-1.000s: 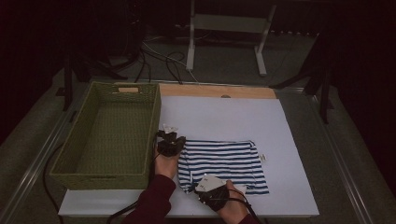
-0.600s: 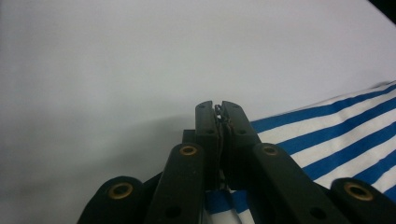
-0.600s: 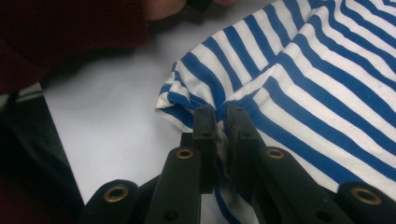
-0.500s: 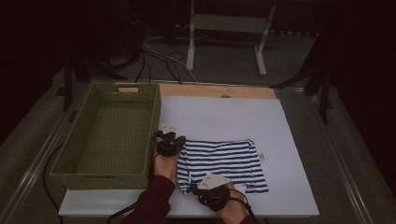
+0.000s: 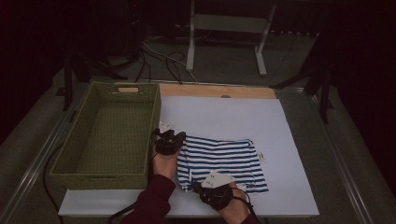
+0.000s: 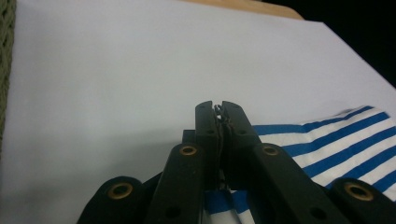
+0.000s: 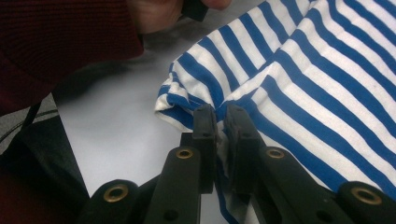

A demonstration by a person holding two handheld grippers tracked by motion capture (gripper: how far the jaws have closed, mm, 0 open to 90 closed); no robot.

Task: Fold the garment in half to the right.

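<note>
A green woven basket (image 5: 109, 135) stood on the left part of the bench (image 5: 224, 116), its long side just beside the white sheet (image 5: 219, 119) that covered the bench top. Nothing lay inside it; its woven floor showed bare, and a pale tag sat on the far wall, too small to read.

The blue-and-white striped garment (image 5: 224, 161) lay folded flat on the white sheet, right of the basket and near the front edge of the bench. A small white label (image 5: 261, 157) stuck out at its right edge; no writing on it could be made out.

The left tool (image 5: 168, 140) sat at the garment's far-left corner, its jaws clenched on the striped cloth, a thin edge of fabric pinched between them in the left gripper view (image 6: 218, 122). The right tool (image 5: 212, 189) was at the near-left corner, jaws likewise clenched on a fold of the striped cloth (image 7: 218, 122). A dark red sleeve (image 5: 156, 198) reached in behind the left hand.
</note>
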